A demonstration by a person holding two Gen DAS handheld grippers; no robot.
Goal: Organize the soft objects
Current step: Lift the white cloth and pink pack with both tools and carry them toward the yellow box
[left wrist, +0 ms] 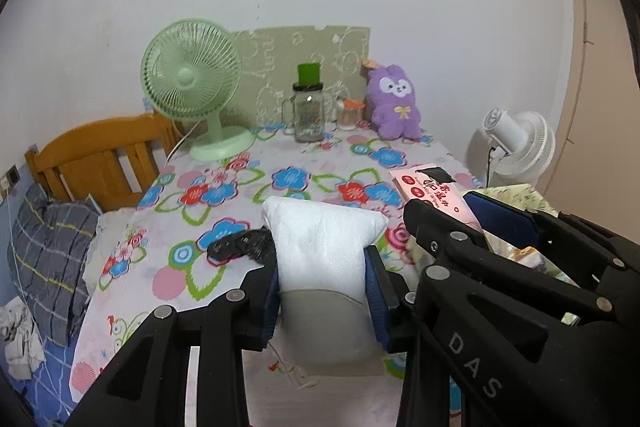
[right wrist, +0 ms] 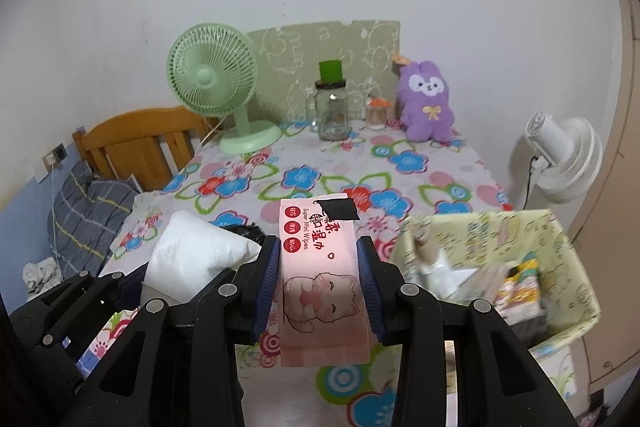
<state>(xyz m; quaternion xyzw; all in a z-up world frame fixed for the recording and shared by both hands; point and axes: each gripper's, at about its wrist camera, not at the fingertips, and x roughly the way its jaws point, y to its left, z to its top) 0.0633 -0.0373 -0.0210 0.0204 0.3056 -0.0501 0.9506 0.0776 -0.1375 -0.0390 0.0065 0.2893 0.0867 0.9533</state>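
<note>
My left gripper (left wrist: 322,291) is shut on a white tissue pack (left wrist: 322,247) and holds it above the flowered table (left wrist: 240,187). The pack also shows in the right wrist view (right wrist: 188,255). My right gripper (right wrist: 318,283) is shut on a pink wet-wipes pack (right wrist: 320,279) with a cat drawing, held above the table; it also shows in the left wrist view (left wrist: 432,193). A pale yellow fabric basket (right wrist: 568,267) with several soft packs inside stands just right of the right gripper. A black crumpled bag (left wrist: 240,245) lies on the table left of the tissue pack.
At the back stand a green fan (left wrist: 192,83), a glass jar with green lid (left wrist: 308,111), a small orange-lidded jar (left wrist: 352,115) and a purple plush toy (left wrist: 396,103). A white fan (right wrist: 560,155) stands right of the table. A wooden headboard (left wrist: 100,155) and bedding lie left.
</note>
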